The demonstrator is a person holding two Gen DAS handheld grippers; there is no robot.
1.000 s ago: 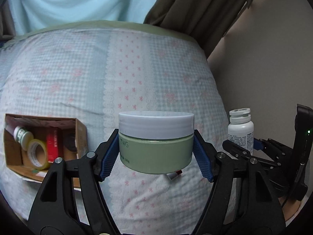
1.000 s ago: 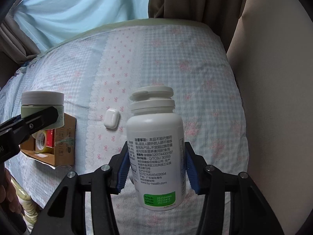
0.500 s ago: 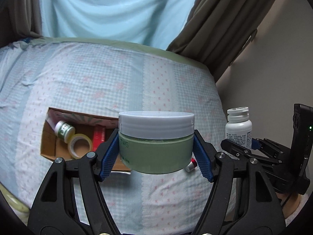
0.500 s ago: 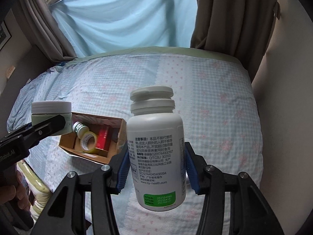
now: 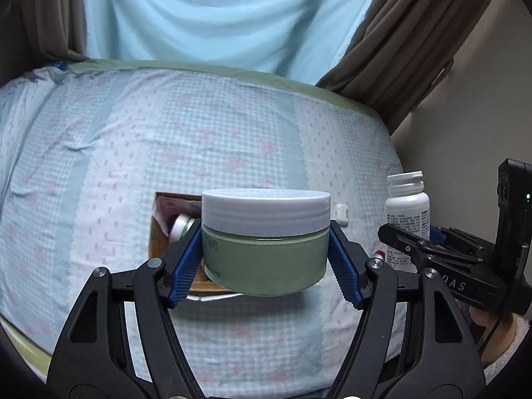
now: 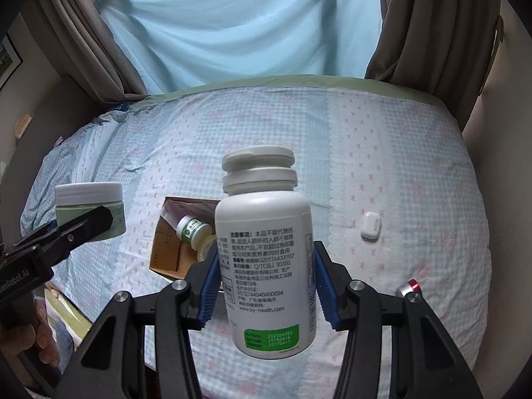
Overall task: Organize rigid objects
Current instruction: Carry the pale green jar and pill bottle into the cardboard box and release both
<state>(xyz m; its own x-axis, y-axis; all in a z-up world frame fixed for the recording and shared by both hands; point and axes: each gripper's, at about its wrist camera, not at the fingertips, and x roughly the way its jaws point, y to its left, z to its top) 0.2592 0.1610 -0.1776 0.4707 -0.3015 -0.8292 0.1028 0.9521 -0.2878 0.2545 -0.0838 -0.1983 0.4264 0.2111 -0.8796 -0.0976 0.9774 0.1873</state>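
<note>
left claw (image 5: pixel 266 259) grips jar (image 5: pixel 264 242), right claw (image 6: pixel 267 282) bottle (image 6: pixel 266 252).

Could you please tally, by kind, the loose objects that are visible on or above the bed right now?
Jars: 1, green jar
Bottles: 2, white bottle, small bottle
Boxes: 1, cardboard box
Earbud cases: 1, white case
Red-tipped metal items: 1
Total: 6

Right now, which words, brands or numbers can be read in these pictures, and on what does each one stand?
"www.by-health.com", "SC12744040400094": white bottle, held in the right gripper.
Green patch: "20270417".
Its Chinese print: too small.
"GenRobot.AI": left gripper body.
Green jar: letters blurred.
Small jar in cardboard box: unreadable.
</note>
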